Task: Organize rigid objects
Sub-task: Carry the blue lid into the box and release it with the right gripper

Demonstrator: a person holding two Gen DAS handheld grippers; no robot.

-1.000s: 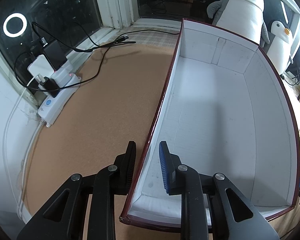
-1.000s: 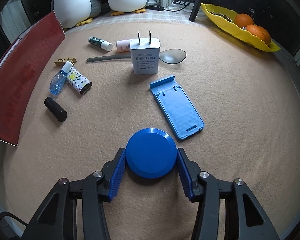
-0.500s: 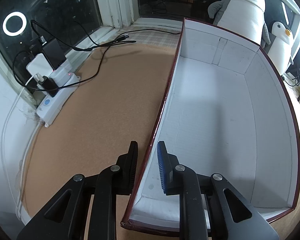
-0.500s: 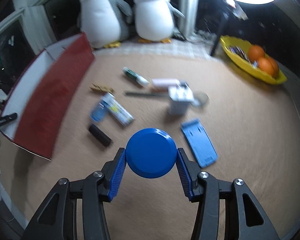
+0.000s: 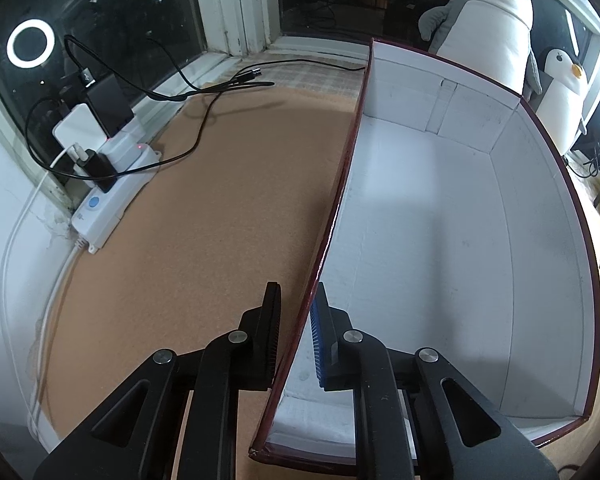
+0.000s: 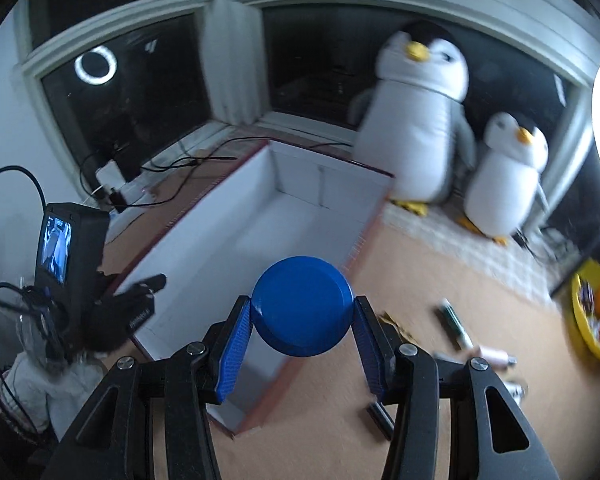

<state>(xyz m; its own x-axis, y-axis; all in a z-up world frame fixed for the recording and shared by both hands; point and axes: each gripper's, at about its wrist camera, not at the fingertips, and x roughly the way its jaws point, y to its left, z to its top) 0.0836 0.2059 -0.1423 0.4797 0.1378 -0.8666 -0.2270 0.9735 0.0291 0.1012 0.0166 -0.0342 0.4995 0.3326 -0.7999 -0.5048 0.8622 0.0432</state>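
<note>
To the left of the left gripper (image 5: 294,334) a white power strip with plugged-in chargers (image 5: 108,184) lay on the tan cork-like tabletop (image 5: 204,216), black cables (image 5: 204,92) trailing from it toward the window. The left gripper's jaws straddled the dark-red left wall of the open white-lined cardboard box (image 5: 432,248), one black finger outside and the blue-padded one inside, and they were closing on that wall; the pads looked nearly against it, though a sliver of gap on the outer side could not be ruled out. Beyond the box's far right corner stood a large white plush penguin (image 5: 488,28) and a smaller plush penguin (image 5: 560,92).

In the right wrist view, the right gripper (image 6: 302,340) held a round blue plastic lid (image 6: 302,306) by its edges, jaws part-way open and pressed to its rim. The lid hung above the near end of the box (image 6: 300,184), which lay ahead of and below the fingers. At the left of that gripper, a black-gloved hand (image 6: 120,316) carried the other tool at the box wall. To the right of the fingers, small blurred items, among them a green-and-white tube (image 6: 454,326), lay on the tabletop, and a yellow bowl of oranges (image 6: 596,320) sat farther right.
</note>
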